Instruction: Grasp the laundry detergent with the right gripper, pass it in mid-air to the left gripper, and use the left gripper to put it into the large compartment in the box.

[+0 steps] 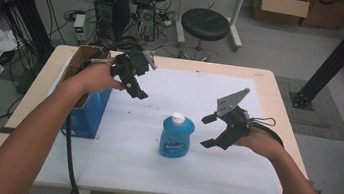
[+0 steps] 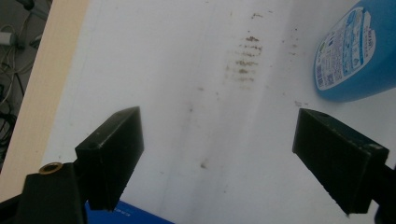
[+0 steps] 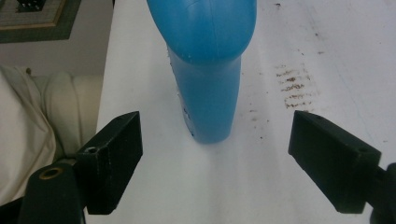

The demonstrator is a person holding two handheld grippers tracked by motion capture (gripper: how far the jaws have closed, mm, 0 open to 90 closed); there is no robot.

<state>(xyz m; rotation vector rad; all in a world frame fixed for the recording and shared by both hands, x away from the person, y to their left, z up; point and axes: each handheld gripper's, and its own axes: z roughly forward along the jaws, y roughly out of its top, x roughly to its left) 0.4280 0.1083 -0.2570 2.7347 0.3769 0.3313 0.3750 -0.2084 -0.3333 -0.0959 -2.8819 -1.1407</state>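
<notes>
A blue bottle (image 1: 177, 137) with a white cap stands upright on the white mat (image 1: 150, 170), near the middle of the table. My right gripper (image 1: 208, 130) is held just to the bottle's right, open and empty. In the right gripper view the bottle (image 3: 208, 70) stands straight ahead of the spread jaws (image 3: 215, 126), not between them. My left gripper (image 1: 130, 82) hovers above the mat's far left part, open and empty. In the left gripper view its jaws (image 2: 219, 126) point down at bare mat, with the bottle (image 2: 355, 56) at the upper right.
A blue cardboard box (image 1: 85, 111) with an open top stands at the table's left edge; its corner (image 2: 126, 215) shows under the left jaw. Brown smudges (image 2: 245, 58) mark the mat. Beyond the table are a black stool (image 1: 204, 24), a computer tower (image 1: 126, 10) and cables.
</notes>
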